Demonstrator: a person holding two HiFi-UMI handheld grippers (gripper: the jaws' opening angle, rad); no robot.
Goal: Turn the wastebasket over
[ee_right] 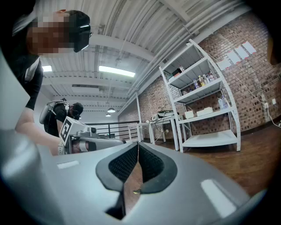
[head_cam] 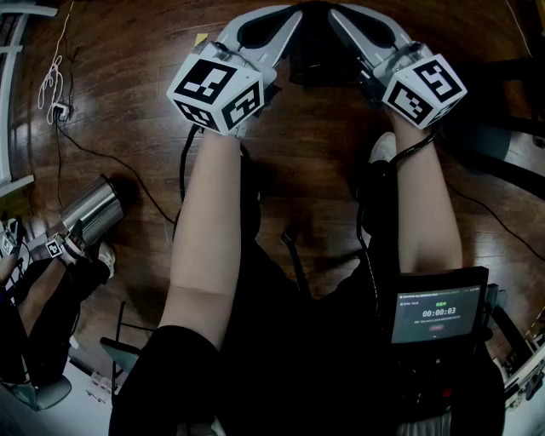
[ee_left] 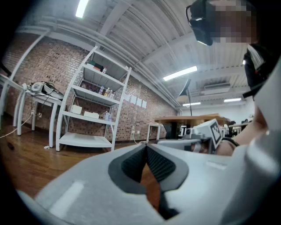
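Observation:
A shiny steel wastebasket [head_cam: 92,209] lies tilted on the wooden floor at the far left of the head view, well away from both grippers. My left gripper [head_cam: 294,12] and right gripper [head_cam: 334,12] are held side by side out in front, both pointing level over the floor. In the left gripper view the left gripper [ee_left: 145,147] has its dark ribbed pads meeting, with nothing between them. The right gripper [ee_right: 138,145] is likewise shut on nothing. Neither gripper view shows the wastebasket.
A white shelf rack [ee_left: 94,105] stands against the brick wall, also seen as the rack [ee_right: 206,110] in the right gripper view. A black cable [head_cam: 111,157] runs across the floor. Another person's legs [head_cam: 34,289] are beside the wastebasket. A small screen [head_cam: 438,311] sits at my waist.

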